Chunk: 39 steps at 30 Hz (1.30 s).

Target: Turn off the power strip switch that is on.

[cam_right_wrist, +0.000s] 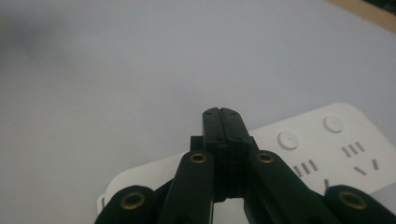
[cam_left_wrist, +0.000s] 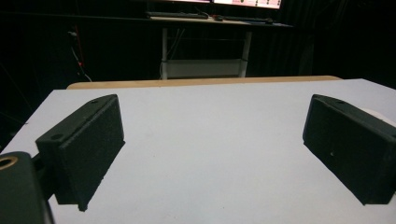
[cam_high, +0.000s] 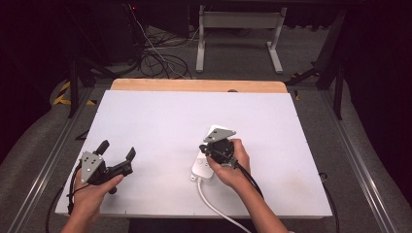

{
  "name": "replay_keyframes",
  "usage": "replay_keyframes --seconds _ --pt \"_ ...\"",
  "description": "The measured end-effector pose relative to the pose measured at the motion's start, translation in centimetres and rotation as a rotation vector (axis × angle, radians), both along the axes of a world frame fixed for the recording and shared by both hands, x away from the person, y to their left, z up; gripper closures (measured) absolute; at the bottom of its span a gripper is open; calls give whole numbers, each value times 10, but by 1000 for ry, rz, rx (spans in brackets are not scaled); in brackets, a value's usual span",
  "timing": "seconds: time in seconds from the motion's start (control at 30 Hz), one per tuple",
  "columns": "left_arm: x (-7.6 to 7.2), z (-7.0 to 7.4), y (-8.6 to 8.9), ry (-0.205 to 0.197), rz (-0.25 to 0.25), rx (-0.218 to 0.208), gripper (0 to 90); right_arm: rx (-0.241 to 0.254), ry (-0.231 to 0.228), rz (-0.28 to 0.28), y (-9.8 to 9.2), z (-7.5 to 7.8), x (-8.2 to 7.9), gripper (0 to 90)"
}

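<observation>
The right gripper [cam_high: 210, 148] has its jaws pressed tight together with nothing between them. The white power strip [cam_high: 205, 162] lies flat right under it. The left gripper [cam_high: 116, 154] is wide open and empty, far from the strip.

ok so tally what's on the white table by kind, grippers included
white power strip: 1
round buttons on the strip, in the right gripper view: 2
grippers: 2, left gripper open, right gripper shut
total: 5
</observation>
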<state>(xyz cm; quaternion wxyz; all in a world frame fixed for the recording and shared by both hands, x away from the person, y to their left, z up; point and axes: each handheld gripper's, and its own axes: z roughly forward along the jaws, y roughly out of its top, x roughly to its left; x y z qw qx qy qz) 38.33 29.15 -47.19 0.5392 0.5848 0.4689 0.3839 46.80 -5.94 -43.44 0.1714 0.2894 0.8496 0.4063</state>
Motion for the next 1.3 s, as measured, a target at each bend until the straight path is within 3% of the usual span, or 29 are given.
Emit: replay_keyframes --seconds 0.3,0.47,0.53,0.63,0.8,0.9,1.07,1.3 --pt "0 0 0 1 1 -2 59 210 -122 31 -59 22 9 900" --pt "0 0 0 2 4 -3 59 205 -173 -5 -97 22 7 867" --pt "0 0 -1 3 3 -4 60 250 -174 -15 -111 18 3 849" --pt "1 0 -2 4 3 -5 60 267 -186 -21 -129 14 -3 900" --pt "0 0 -1 2 1 -6 60 427 -231 -27 -162 17 -13 900" --pt "0 0 1 3 6 -9 60 495 -252 -37 -186 16 -20 900" --pt "0 1 -1 -1 5 -13 60 532 -262 -43 -208 7 -25 900" --pt "1 1 -1 -2 1 -9 61 516 -291 -26 -211 5 -26 900"
